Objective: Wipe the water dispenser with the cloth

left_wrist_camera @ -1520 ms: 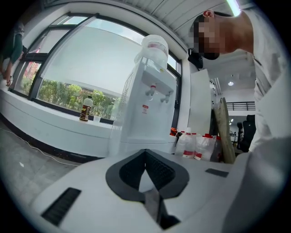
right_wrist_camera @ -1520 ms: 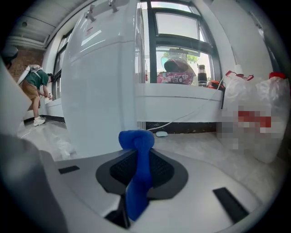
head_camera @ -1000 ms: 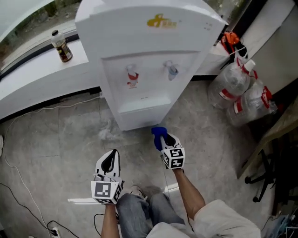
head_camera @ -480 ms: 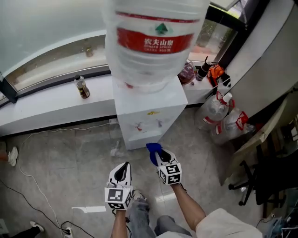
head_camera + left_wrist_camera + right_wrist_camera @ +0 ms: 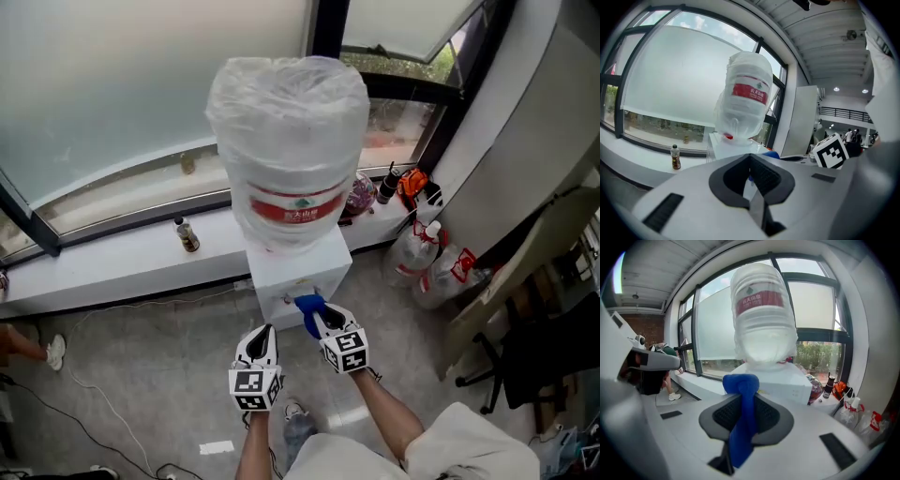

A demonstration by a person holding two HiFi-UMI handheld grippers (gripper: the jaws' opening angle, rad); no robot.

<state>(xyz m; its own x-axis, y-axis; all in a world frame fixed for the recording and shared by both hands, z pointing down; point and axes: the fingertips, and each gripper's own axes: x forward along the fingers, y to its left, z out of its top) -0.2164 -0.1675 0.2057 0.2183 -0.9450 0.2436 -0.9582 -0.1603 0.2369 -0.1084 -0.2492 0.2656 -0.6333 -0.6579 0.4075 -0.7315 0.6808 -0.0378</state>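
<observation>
Though armed with the cloth [image 5: 307,307], yet to touch the water dispenser [image 5: 298,274].

Holds the blue cloth clamped between the fingers of the right gripper [image 5: 317,317], one fold bunched above the tips, raised near the dispenser's white front under the big bottle [image 5: 286,150] and seemingly apart from it. Carries the left gripper [image 5: 263,334] just beside, fingers all but together on nothing. By the look of it: grasp done, approach nearly done, all wiping left to do.
</observation>
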